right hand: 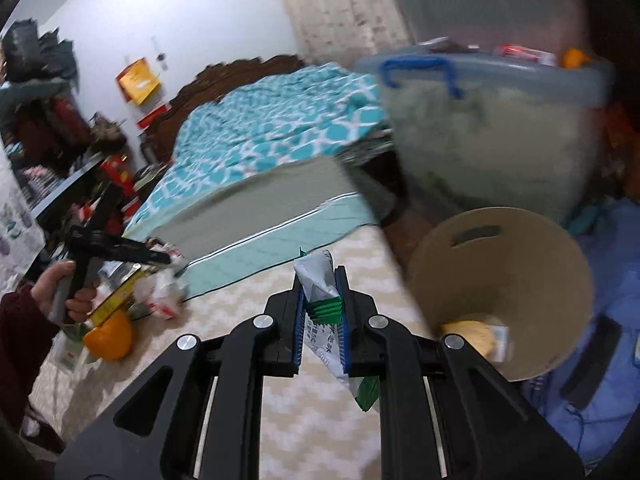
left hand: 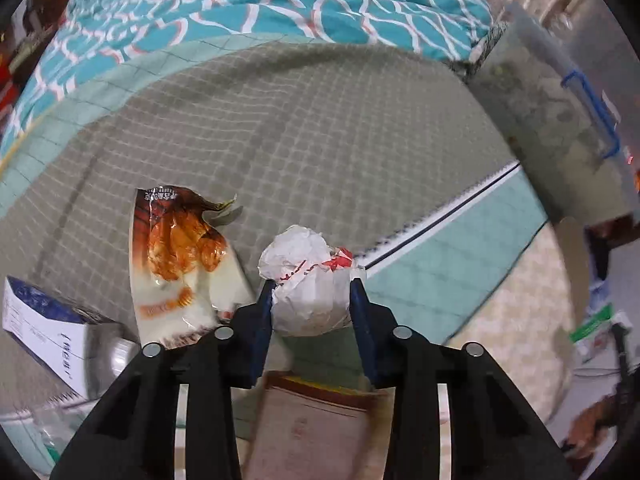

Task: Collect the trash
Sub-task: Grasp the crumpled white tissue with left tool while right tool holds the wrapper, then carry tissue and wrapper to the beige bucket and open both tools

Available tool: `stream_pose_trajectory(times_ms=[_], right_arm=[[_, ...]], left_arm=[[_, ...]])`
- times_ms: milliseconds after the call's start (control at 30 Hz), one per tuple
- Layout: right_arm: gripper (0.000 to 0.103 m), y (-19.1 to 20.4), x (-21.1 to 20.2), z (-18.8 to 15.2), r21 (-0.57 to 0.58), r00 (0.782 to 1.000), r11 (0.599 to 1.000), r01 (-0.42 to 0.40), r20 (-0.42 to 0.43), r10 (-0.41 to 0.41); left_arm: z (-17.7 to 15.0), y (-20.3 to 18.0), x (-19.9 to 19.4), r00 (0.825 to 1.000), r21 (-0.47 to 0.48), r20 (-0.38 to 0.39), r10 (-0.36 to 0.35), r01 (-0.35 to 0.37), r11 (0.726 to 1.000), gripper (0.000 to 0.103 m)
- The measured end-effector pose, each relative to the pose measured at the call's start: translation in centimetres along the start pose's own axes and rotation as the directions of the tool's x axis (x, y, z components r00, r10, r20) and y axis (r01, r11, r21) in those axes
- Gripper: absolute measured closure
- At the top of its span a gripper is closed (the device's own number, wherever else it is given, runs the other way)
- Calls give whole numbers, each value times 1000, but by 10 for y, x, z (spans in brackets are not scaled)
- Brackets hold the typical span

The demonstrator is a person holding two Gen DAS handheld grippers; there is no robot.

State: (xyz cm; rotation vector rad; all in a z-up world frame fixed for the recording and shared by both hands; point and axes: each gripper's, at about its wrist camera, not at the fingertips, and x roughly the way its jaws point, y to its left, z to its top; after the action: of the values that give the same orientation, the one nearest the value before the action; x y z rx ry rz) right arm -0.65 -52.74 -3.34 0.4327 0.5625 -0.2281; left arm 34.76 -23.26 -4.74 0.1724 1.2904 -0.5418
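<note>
Black finger linkages with blue pads fill the lower part of each wrist view. Between the pads of the left gripper point(left hand: 313, 298) a crumpled white paper ball point(left hand: 306, 276) with red print is clamped; the pads press on both its sides. The ball is held over a grey checked bed mat point(left hand: 280, 128). Just left of it on the mat an orange-and-white snack wrapper point(left hand: 180, 264) lies flat, and further left a blue-and-white carton point(left hand: 44, 328) is seen on its side. A teal patterned quilt point(left hand: 260, 4) covers the far part of the bed.

In the right wrist view the right gripper point(right hand: 322, 308) is closed tight on a green-and-white packet point(right hand: 320, 300), which sticks out above and below the pads. To its right a tan bin point(right hand: 500, 292) with a slot handle stands open; a yellowish round item point(right hand: 468, 336) and a scrap lie inside. Behind the bin a clear storage box point(right hand: 492, 128) with a blue latch is noted. At the left edge, a hand point(right hand: 60, 292) in a dark red sleeve holds the other gripper's handle. An orange bowl-like object point(right hand: 110, 338) sits below it. Both views are motion-blurred.
</note>
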Motion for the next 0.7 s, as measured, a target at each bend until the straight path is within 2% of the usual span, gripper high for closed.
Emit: stream_pose_trajectory(times_ms=[100,233,333,467,567,633,667,700], right_arm=[[87,-35,-7,4,85,998,995,44,48,-48],[87,-82,-17,2,213,988,971,109,87,-130],[87,-111,-16,-2,281,983,949,140,73,-167],[87,-131,-11,-7,303,983,940,156,45,-177],[84,-134,-10,-7,312,983,937,155,47,-179],[84,-138,-8,-6,326,986,935,140,39,-162],[75,-142,-8,-5,342,987,930,135,38,-157],[49,-145,-10,-6,359,987,925,129,49,-156]], left_arm=[[10,-24,-22,998,36,59,3,-5,999,70],[15,-85,-46,986,129,101,-131,118,985,70],[6,-152,-46,969,237,82,-233,208,949,70],[-7,-247,-21,934,349,-8,-356,337,875,69],[-23,-302,-1,918,394,-69,-390,384,835,68],[-32,-327,13,912,404,-101,-398,403,821,64],[-37,-339,20,912,405,-108,-397,405,820,57],[-37,-347,28,914,404,-108,-391,400,823,41]])
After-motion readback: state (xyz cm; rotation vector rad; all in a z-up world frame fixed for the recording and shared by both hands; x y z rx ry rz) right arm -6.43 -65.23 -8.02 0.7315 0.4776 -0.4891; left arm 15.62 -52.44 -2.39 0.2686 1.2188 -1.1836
